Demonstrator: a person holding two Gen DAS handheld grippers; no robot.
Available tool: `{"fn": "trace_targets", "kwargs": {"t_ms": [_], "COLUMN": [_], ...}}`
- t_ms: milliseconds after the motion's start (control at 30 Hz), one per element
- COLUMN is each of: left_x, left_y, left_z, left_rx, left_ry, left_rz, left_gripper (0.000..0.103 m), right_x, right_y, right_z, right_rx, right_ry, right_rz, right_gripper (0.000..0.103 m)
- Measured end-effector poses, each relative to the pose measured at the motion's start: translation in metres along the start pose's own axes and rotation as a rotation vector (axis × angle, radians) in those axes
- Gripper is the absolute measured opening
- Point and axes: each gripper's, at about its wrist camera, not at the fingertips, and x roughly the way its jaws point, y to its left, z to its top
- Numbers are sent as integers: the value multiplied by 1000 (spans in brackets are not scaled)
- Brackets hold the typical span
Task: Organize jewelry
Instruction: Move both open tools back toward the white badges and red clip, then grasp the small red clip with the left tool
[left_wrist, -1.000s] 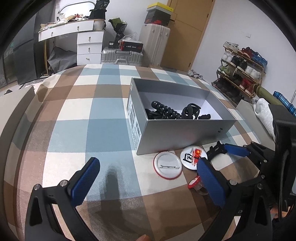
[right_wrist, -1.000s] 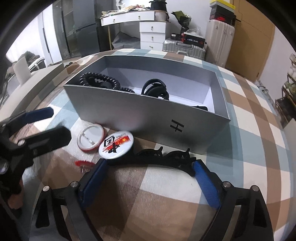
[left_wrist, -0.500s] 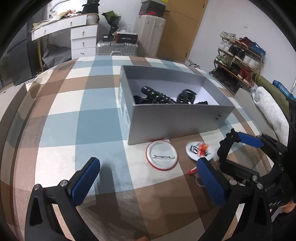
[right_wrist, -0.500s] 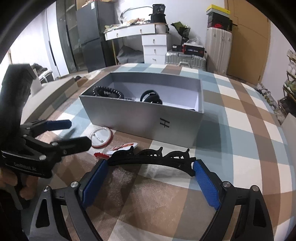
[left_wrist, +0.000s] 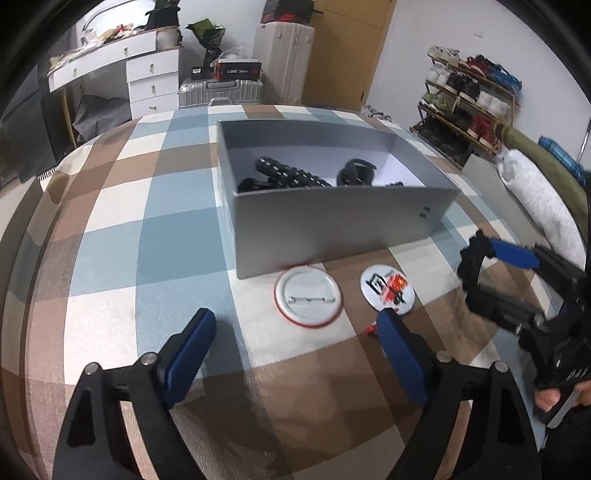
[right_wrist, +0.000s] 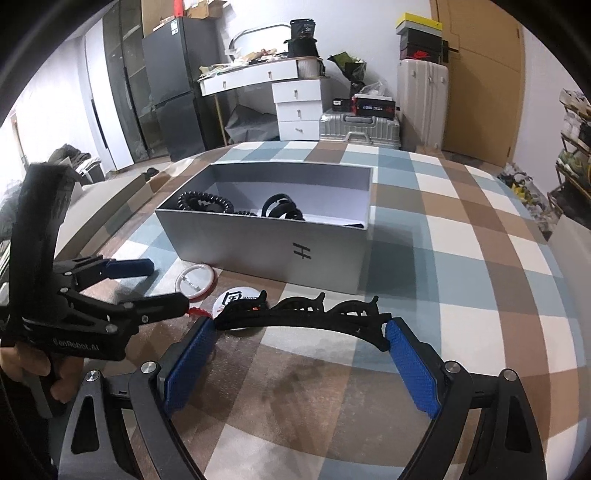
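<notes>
My right jaws (right_wrist: 301, 363) pinch a black headband (right_wrist: 303, 319) by its two ends, lifted above the checked counter (right_wrist: 461, 295) in front of the grey box (right_wrist: 266, 247). My left jaws (left_wrist: 295, 350) are spread and hold nothing, near two round badges (left_wrist: 308, 297) and a small red piece (left_wrist: 371, 328) left on the cloth. Several black hair pieces (left_wrist: 291, 175) already lie in the box, so I judge the job partly done.
</notes>
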Motion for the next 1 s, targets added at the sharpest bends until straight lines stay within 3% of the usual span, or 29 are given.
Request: {"fn": "trace_targets", "kwargs": {"t_ms": [100,233,633,1000], "left_x": [-2,-3,-20,-7], "left_y": [-1,-1,-12,-35], "left_z": [-2,-3,-7,-15], "left_rx": [14,55,38,126], "left_ry": [4,24,5,44], "left_rz": [10,57,-57,-78], "left_gripper": [75,54,51,51], "right_x": [-6,-11,-17,-16], "right_y": [-3,-10,-19,-15], "right_z": [0,0,-2,-3], "right_rx": [6,20,41,35], "right_ry": [-8,-18,-35,-34], "right_rz": [-3,-6,3,14], "right_gripper": [93,93,93,93]}}
